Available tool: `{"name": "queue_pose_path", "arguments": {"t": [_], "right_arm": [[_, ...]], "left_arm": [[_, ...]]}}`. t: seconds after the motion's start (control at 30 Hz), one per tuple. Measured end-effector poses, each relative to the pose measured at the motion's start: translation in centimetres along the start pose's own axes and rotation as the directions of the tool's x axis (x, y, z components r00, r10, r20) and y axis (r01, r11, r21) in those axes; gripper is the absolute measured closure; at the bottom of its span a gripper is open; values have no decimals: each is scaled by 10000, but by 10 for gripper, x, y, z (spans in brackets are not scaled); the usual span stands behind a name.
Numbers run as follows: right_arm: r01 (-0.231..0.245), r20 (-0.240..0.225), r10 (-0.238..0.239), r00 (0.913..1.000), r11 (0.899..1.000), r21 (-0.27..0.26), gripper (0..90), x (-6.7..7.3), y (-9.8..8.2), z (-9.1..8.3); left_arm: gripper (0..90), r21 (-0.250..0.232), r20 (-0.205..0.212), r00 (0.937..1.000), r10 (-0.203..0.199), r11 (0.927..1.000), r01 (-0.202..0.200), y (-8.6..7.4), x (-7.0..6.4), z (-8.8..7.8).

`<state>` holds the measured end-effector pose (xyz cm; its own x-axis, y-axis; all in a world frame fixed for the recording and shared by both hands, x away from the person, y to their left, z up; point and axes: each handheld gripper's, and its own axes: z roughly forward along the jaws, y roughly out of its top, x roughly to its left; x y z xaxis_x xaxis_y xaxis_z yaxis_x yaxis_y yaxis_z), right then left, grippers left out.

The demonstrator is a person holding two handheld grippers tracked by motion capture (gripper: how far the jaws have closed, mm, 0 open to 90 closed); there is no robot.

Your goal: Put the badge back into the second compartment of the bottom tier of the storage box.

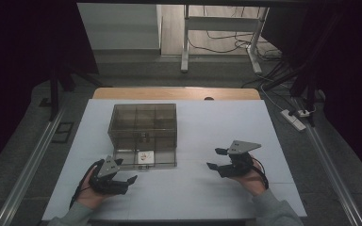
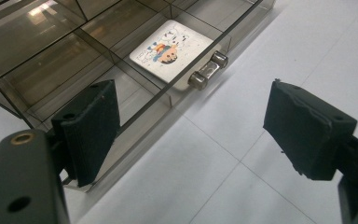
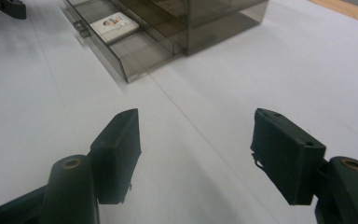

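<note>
A smoky see-through compartment box (image 1: 143, 123) stands on the white table (image 1: 217, 122). Its bottom drawer (image 1: 162, 159) is pulled out toward me, and a small picture card (image 1: 146, 155) lies in it. My left gripper (image 1: 126, 170) sits just in front of the drawer's left part, open and holding nothing. In the left gripper view the left gripper (image 2: 190, 107) frames the drawer's metal handle (image 2: 208, 71) and the card (image 2: 171, 46) beyond its tips. My right gripper (image 1: 216, 158) is open and empty to the right of the drawer, over bare table. In the right gripper view the right gripper (image 3: 195, 116) points toward the drawer (image 3: 121, 60) and card (image 3: 113, 23).
White table stretches to the right of the box and in front of both hands. A wooden edge (image 1: 179, 92) shows behind the white sheet. Beyond the table are a desk frame (image 1: 186, 42), floor cables and a power strip (image 1: 294, 119).
</note>
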<state>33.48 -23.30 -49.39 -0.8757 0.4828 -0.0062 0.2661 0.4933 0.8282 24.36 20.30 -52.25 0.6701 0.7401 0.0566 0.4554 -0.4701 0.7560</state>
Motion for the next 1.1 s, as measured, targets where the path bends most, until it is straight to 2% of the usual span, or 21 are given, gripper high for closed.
{"name": "queue_pose_path", "arguments": {"t": [0.27, 0.67, 0.9, 1.1], "right_arm": [[-381, 503, 386, 9980, 9992, -127, 321, -4, -20, -26], [-724, 1198, 752, 9900, 9970, -276, 321, -9, -44, -57], [-816, 1389, 860, 9866, 9960, -366, 321, -12, -53, -68], [-694, 1383, 731, 9877, 9971, -313, 321, -11, -52, -66]], "left_arm": [[183, 14, -26, 10000, -17, 10000, 17, 0, 1, 0], [183, 20, -54, 10000, -30, 10000, 30, 0, 1, 0], [184, -54, -97, 9999, -36, 10000, 36, 0, 1, 0], [185, -100, -141, 9999, 1, 9999, -2, 0, 1, 0]]}}
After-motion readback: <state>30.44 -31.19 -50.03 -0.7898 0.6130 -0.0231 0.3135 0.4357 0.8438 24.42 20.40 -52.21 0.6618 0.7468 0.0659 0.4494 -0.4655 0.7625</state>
